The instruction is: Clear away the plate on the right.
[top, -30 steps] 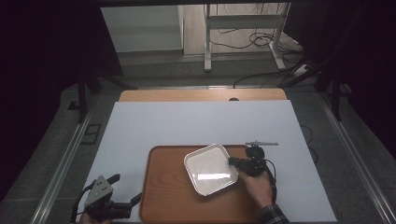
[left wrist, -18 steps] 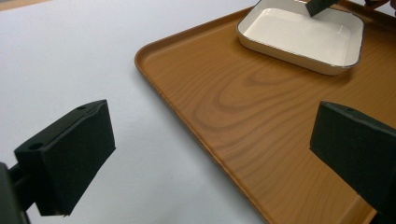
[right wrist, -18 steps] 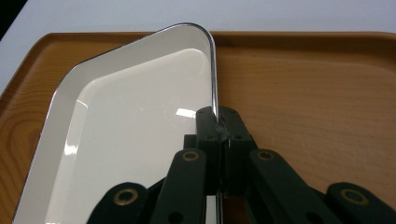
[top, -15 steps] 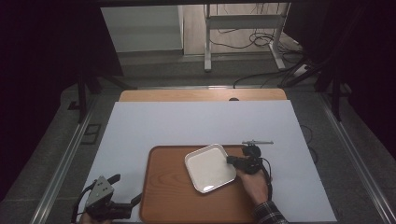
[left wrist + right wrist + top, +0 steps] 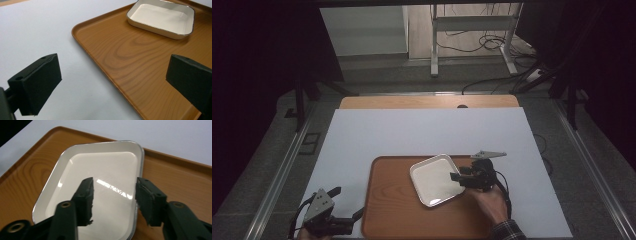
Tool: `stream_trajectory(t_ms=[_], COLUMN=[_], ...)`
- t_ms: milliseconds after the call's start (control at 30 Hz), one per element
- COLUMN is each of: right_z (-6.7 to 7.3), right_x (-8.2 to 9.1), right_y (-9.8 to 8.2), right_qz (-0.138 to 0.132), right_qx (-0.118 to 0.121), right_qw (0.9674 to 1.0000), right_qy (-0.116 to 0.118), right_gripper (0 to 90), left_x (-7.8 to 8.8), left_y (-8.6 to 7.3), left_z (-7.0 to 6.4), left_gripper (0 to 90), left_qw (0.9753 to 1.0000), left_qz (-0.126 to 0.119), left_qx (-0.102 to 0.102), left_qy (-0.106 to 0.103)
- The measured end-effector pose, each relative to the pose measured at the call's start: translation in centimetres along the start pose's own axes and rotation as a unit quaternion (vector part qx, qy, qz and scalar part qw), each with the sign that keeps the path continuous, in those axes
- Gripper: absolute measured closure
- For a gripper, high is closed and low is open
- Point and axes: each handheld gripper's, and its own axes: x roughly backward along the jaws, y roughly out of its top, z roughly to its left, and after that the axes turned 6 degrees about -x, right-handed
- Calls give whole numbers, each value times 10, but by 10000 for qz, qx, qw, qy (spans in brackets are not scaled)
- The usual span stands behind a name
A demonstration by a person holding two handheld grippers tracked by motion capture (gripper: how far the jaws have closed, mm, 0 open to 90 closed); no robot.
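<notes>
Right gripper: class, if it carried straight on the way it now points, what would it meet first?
Most likely the white dish on the wooden tray. The right gripper points down over the dish's right rim, jaws apart and just opened, one on each side. Depth is unclear, so rim or floor could come first.

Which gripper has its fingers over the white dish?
The right gripper: its fingers have just been opening and straddle the rim of the white dish on the tray. The left gripper is beside the tray, apart from the dish.
</notes>
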Motion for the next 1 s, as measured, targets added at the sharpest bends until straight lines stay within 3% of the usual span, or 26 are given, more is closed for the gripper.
stream_trajectory(t_ms=[133,500,667,867,1000], right_z=[10,35,46,59,62], right_x=[2,4,2,-4,-10], right_y=[-3,-18,-27,-42,-45], right_qz=[80,447,692,1010,1129], right_qx=[204,650,827,1184,1232], right_qw=[9997,9964,9931,9873,9852], right_qy=[94,299,461,331,385], right_gripper=[455,765,891,894,894], left_x=[0,0,0,0,0], left_y=[0,0,0,0,0], left_z=[0,0,0,0,-1], left_gripper=[0,0,0,0,0], left_qw=[10000,10000,10000,10000,10000], left_qz=[2,2,6,14,22], left_qx=[-5,-2,-7,-24,-36], left_qy=[5,6,5,3,4])
